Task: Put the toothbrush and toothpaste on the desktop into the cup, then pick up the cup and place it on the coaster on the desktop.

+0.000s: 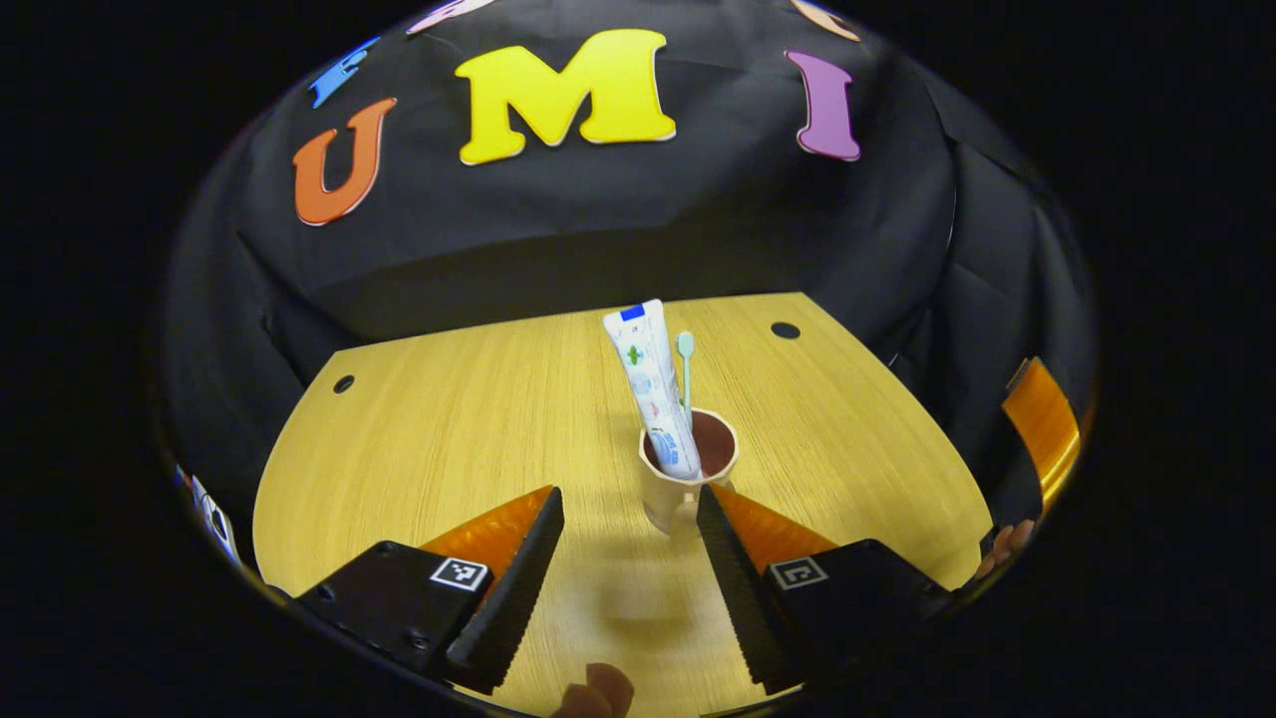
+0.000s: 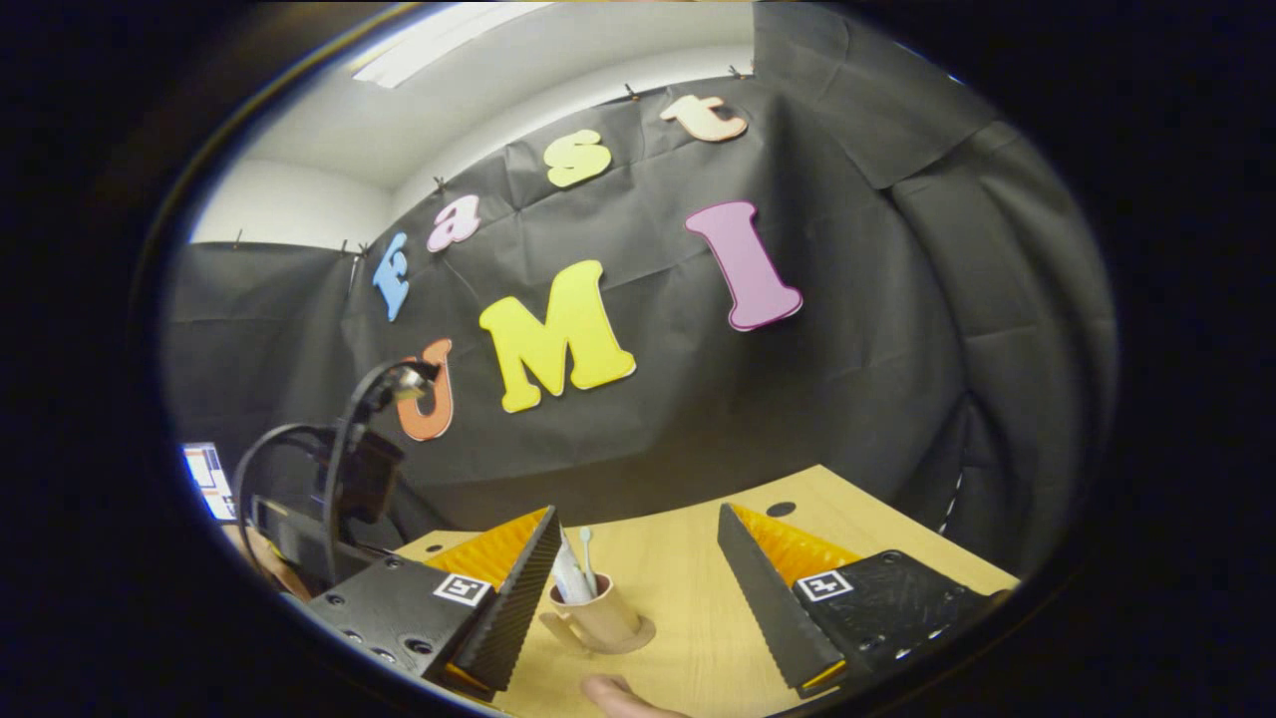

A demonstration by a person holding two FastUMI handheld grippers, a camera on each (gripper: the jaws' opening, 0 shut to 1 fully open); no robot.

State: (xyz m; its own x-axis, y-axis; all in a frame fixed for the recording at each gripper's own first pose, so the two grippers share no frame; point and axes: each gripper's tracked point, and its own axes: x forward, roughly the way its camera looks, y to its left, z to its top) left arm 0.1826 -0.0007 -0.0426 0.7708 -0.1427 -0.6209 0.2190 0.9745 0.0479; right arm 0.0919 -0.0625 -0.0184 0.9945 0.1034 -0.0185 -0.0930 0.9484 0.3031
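Observation:
A beige cup with a brown inside stands upright on the wooden desktop. In it are a white toothpaste tube and a mint-green toothbrush. My left gripper is open just short of the cup, whose base is beside the right fingertip. In the right gripper view the cup, with its handle to the left, rests on a round beige coaster. My right gripper hangs open above and in front of it, holding nothing.
The desktop has round holes near its back corners, and black cloth closes it in behind and at the sides. The right gripper's finger and a hand are at the right edge. The left gripper's body and cable stand to the left.

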